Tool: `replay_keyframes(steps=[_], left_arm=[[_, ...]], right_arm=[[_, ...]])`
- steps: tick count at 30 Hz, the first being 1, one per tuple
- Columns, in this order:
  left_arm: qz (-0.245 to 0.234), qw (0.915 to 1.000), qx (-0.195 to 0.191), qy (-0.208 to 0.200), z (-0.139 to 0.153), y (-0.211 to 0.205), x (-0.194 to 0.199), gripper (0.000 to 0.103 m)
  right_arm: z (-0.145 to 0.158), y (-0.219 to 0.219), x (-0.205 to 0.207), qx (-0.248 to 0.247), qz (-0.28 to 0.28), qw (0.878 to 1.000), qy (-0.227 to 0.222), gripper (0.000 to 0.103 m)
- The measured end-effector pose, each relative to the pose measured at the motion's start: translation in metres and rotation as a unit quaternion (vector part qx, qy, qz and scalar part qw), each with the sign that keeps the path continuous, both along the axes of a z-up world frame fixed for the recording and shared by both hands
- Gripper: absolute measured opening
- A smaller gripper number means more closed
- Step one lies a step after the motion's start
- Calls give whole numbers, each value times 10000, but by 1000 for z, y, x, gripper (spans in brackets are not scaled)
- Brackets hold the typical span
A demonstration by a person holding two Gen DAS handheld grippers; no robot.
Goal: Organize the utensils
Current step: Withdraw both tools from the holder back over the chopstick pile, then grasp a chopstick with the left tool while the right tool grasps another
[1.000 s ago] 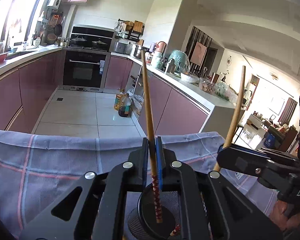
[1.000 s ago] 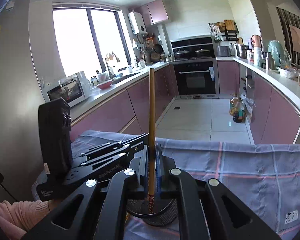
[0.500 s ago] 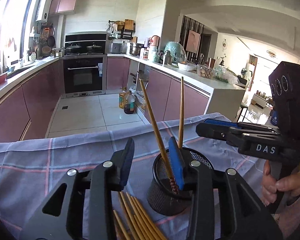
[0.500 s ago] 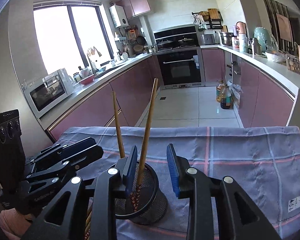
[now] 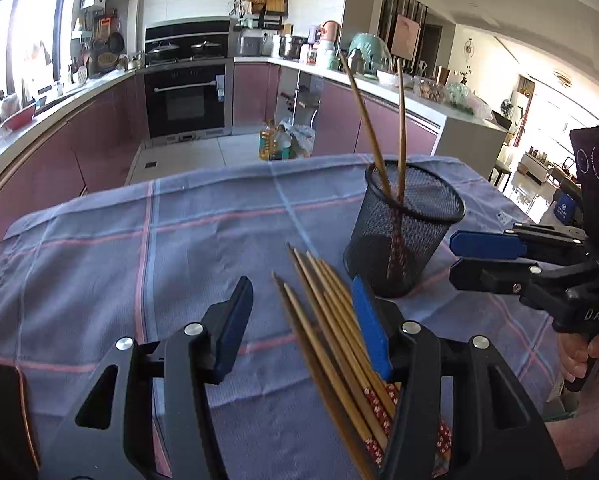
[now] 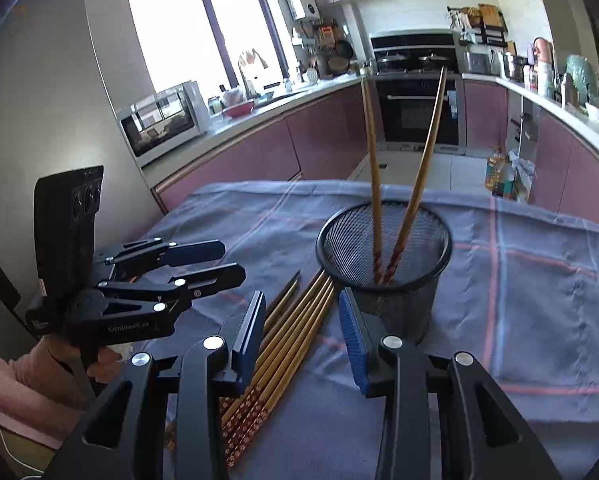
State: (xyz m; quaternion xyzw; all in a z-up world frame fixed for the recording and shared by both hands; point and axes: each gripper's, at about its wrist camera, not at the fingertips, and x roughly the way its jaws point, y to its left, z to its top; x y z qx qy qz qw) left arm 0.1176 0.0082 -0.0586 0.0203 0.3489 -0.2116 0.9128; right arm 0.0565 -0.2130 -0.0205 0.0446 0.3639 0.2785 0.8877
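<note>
Two tapered bamboo chopsticks (image 6: 395,184) lean apart in round black mesh cup (image 6: 383,256) | loose chopstick bundle (image 6: 291,332) on checked cloth (image 6: 539,280) beside it | left hand-held gripper (image 5: 299,320) and right hand-held gripper (image 6: 303,328) both spread wide, empty.

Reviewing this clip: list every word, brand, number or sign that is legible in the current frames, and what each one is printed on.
"DAS" - white letters on the body of the right gripper, seen from the left wrist view.
White lettering on the side of the left gripper, in the right wrist view: too blurred to read.
Small tag on the tablecloth: too small to read.
Oil bottle labels on the floor: unreadable.
</note>
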Motion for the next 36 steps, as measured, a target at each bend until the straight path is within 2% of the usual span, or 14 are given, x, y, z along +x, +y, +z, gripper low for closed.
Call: replay_keyframes(steps=[5,11,17,25,30,36], left_arm=[[8,9992,261,288,-26,-9,-12,51],[-122,9976,342,597,-44,-13,-22,48],[-193,9962,442,723,-53,-18,-25,43],[-251,9958,365,801,-53,-17,-24,42],[-267,9954,299,871,-55,-13,-22,37],[-275,9949,460,852,-55,-21,-17,36]], right_arm=[[-28,19,2,-182,20,9990,407,36],[-43,24,7,-366,-146,9970,671,36],[-45,25,6,-503,-260,9961,680,34],[-47,27,8,-644,-320,9952,666,31],[-48,25,9,-688,-354,9945,699,29],[-48,31,15,-850,-408,9934,658,29]])
